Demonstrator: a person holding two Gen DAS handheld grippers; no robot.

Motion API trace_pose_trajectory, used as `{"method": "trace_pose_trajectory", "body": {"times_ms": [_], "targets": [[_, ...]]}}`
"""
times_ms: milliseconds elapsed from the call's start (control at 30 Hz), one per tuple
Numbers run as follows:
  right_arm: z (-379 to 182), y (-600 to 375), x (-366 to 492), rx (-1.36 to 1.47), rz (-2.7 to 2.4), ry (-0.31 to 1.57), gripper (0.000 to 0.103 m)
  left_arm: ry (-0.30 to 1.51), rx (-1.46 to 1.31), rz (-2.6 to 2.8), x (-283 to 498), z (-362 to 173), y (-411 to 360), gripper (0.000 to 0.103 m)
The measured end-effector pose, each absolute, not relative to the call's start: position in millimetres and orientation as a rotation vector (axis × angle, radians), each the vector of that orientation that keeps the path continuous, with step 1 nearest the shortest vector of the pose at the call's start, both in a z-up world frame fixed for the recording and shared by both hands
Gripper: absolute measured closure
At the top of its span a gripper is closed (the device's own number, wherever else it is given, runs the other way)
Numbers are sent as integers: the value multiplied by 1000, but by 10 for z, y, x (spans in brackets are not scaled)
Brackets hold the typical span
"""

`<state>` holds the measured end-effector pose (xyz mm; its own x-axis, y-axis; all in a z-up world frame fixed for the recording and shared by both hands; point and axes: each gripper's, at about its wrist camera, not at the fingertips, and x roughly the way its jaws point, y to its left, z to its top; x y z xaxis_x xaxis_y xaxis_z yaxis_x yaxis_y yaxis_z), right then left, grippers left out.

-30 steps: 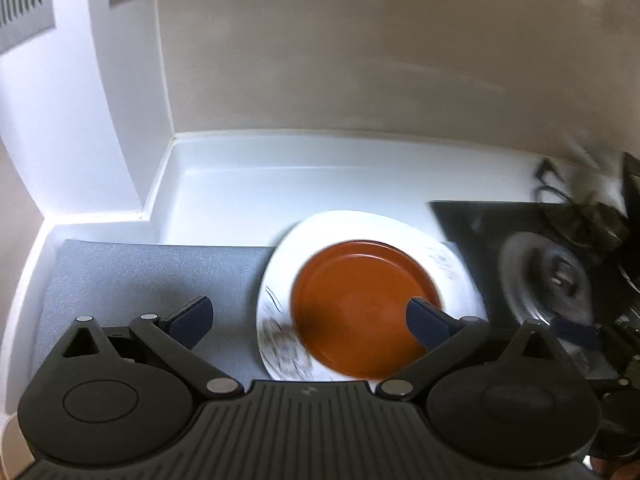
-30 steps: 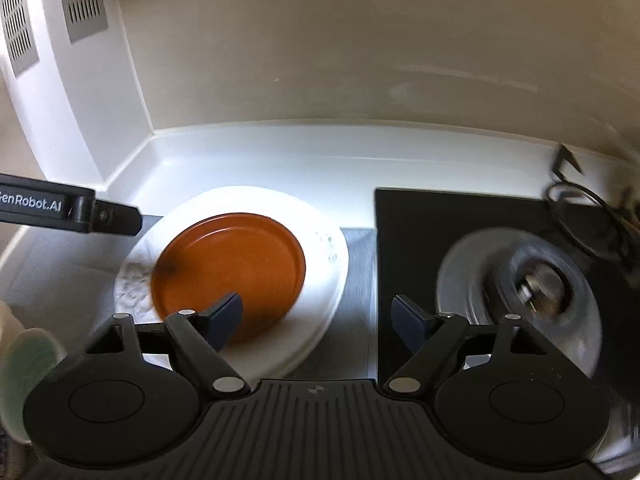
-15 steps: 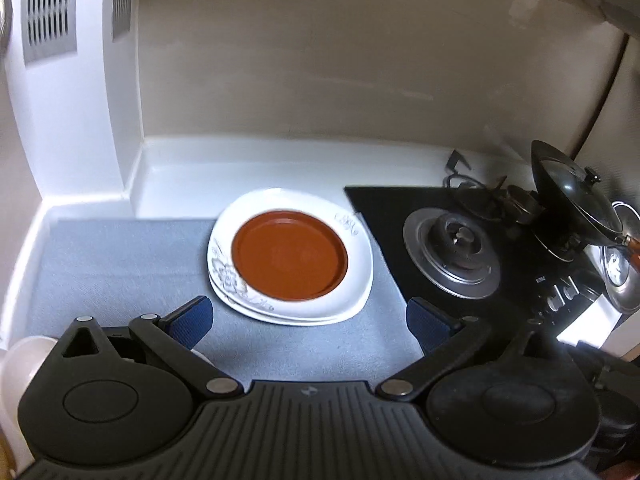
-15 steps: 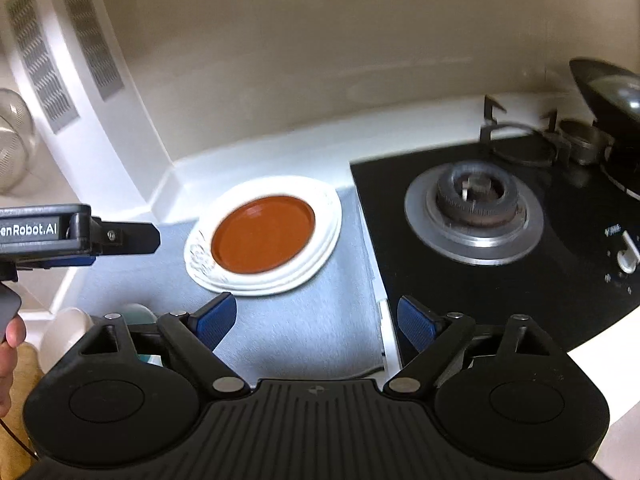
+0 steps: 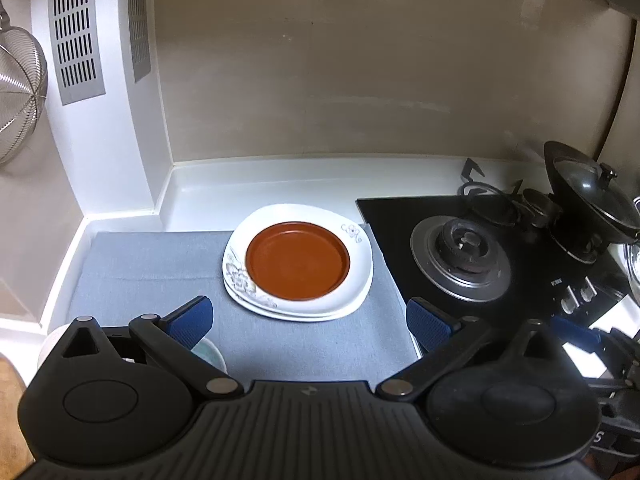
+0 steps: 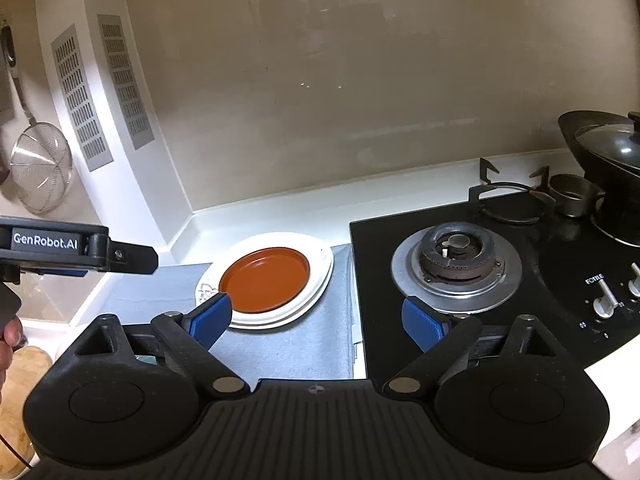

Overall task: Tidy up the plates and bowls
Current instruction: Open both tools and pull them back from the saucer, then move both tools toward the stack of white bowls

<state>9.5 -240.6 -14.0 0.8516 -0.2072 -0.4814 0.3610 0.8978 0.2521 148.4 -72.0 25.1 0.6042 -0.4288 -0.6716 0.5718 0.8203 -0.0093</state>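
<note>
Both grippers have their blue pads spread wide with nothing between them. The left gripper (image 5: 308,318) frames only grey mat, and the right gripper's (image 6: 316,320) jaws have just been opening further; its left pad (image 6: 210,318) overlaps the near rim of the stack in the picture, though it hangs above and nearer the camera, not touching.

Just beyond the pads lies the task's stack: a brown plate (image 5: 298,260) nested on 2 white floral plates (image 5: 352,284) whose rims sit slightly offset. The stack rests on a grey mat (image 5: 152,264), close to the edge of the black gas hob (image 6: 540,280).

The risks, as I judge them:
- A sideways nudge from an open pad could slide the smooth stack toward the hob, or skew the offset white rims further.
- Below the left gripper, a pale green-lined bowl (image 5: 210,354) and a white bowl's rim (image 5: 50,346) peek out (mostly hidden by the gripper body); lowering blindly could knock them.
- With both grippers close together, they could collide when reaching for the same bowl.
</note>
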Motion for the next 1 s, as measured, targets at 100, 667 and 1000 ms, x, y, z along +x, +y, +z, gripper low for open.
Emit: {"method": "trace_pose_trajectory", "body": {"times_ms": [100, 667, 1000], "targets": [[-127, -2413, 28, 329, -284, 459, 10, 715, 219, -560, 1400, 239, -708, 0], [-91, -2270, -48, 286, -136, 478, 10, 728, 153, -415, 1078, 247, -328, 0], [-86, -2034, 126, 268, -3, 491, 9, 748, 94, -218, 957, 225, 247, 0]]}}
